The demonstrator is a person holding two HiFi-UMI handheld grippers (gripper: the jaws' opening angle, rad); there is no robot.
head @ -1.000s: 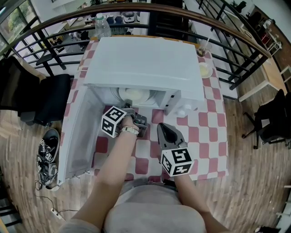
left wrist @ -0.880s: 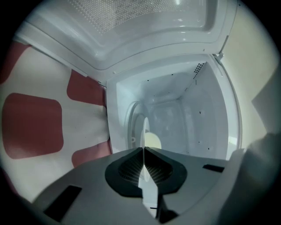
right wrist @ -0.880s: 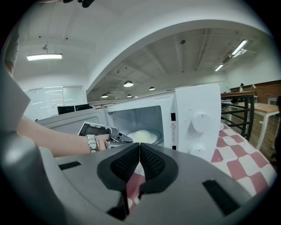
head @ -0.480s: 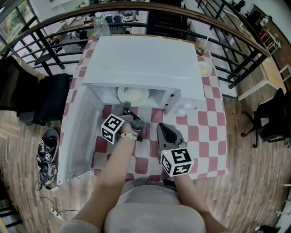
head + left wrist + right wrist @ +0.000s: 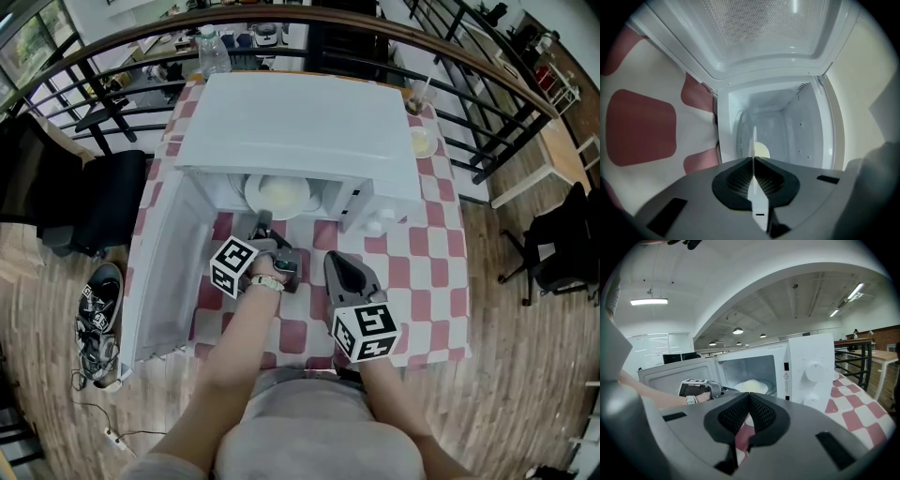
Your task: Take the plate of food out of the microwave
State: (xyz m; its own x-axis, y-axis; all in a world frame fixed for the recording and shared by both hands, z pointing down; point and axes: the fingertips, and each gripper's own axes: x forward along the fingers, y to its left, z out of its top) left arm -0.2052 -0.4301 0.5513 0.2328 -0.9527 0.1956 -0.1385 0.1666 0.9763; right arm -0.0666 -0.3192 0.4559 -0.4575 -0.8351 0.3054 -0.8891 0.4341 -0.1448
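Sitting just inside the open microwave [image 5: 300, 122], the plate of food [image 5: 281, 195] has its near rim pinched between the left gripper's [image 5: 262, 221] closed jaws, while the right gripper [image 5: 338, 265] hangs over the checkered table [image 5: 412, 281] near its front edge, jaws together with nothing in them

We see the white microwave [image 5: 300, 122] standing on the checked tabletop [image 5: 422, 272], its door [image 5: 164, 272] swung wide open to the left. At the mouth of the white cavity a round white plate [image 5: 302, 201] sits level, carrying a pale yellow mound of food [image 5: 279, 193]. The closed jaws of the left hand-held gripper [image 5: 262, 221] pinch the plate's near rim, which shows edge-on in the left gripper view.
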